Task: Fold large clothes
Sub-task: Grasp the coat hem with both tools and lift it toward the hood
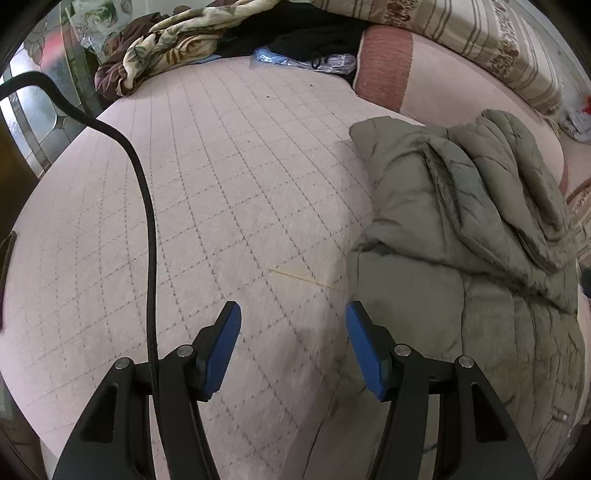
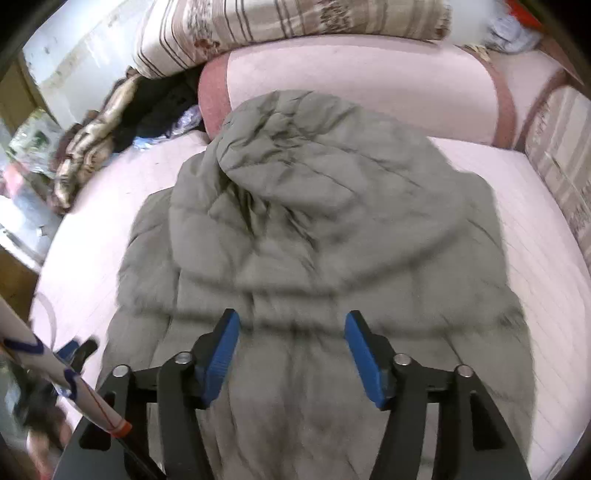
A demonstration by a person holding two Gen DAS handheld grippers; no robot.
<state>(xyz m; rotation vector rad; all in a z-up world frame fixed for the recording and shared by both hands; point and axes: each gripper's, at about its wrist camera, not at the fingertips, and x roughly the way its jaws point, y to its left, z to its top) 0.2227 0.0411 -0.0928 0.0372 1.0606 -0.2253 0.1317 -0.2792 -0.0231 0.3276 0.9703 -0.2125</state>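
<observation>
On the bed (image 2: 517, 206) — rumpled grey-green puffer coat (image 2: 314, 229)

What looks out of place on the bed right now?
The grey puffer jacket is bunched, its hood flopped over the back. A crumpled patterned blanket and dark clothes are heaped at the far edge.

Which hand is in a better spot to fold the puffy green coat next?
Probably the right. The right tool hangs open directly over the coat, while the left tool, also open, sits mostly over bare bed cover beside the coat's edge.
</observation>
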